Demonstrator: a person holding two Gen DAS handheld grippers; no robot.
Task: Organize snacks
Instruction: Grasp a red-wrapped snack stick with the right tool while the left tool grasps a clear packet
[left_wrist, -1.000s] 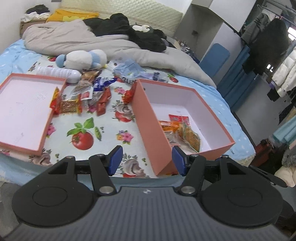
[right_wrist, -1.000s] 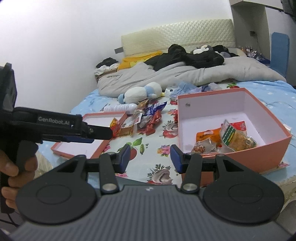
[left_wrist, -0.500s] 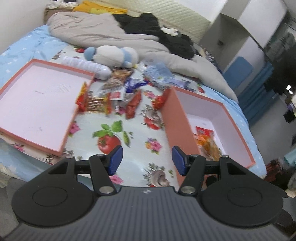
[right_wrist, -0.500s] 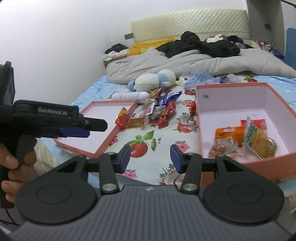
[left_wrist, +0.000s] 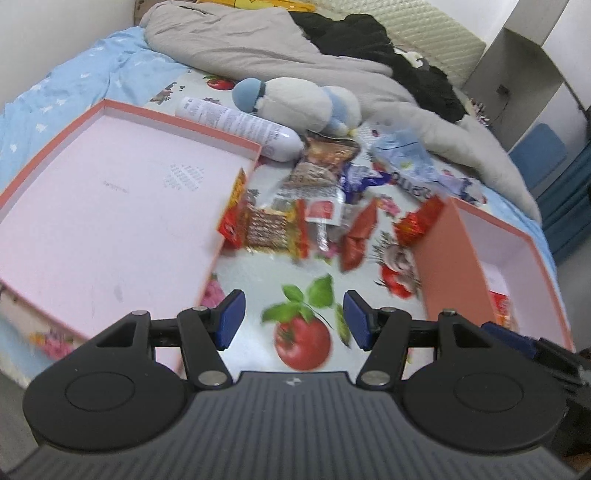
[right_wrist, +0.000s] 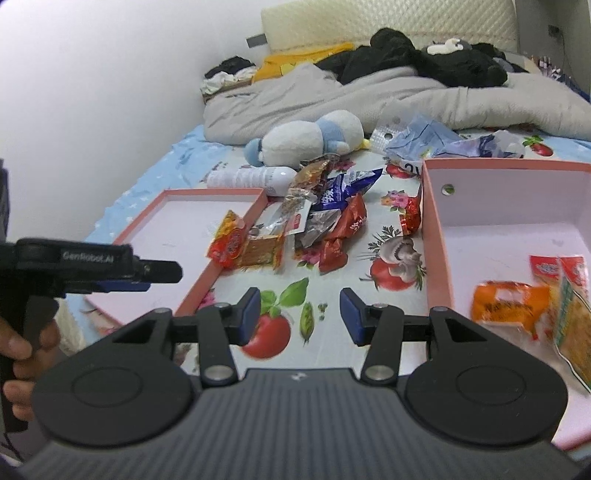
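A pile of snack packets (left_wrist: 314, 210) lies on the fruit-print sheet between a shallow pink lid (left_wrist: 110, 206) on the left and a deep pink box (left_wrist: 491, 240) on the right. The pile also shows in the right wrist view (right_wrist: 317, 221). The box (right_wrist: 517, 229) holds an orange packet (right_wrist: 509, 302) and a few others. My left gripper (left_wrist: 293, 319) is open and empty, above the sheet short of the pile. My right gripper (right_wrist: 299, 315) is open and empty, beside the box's left wall. The left gripper shows at the left of the right wrist view (right_wrist: 110, 275).
A white and blue plush toy (left_wrist: 306, 103) and a white bottle (left_wrist: 240, 129) lie behind the pile. A grey quilt (left_wrist: 258, 48) and black clothes (right_wrist: 417, 59) cover the far bed. A crumpled blue bag (right_wrist: 424, 144) lies behind the box. A wall stands to the left.
Both grippers have moved forward and lower over the bed toward the snack pile. The left one has swung left, away from the box. Both stay open and empty.
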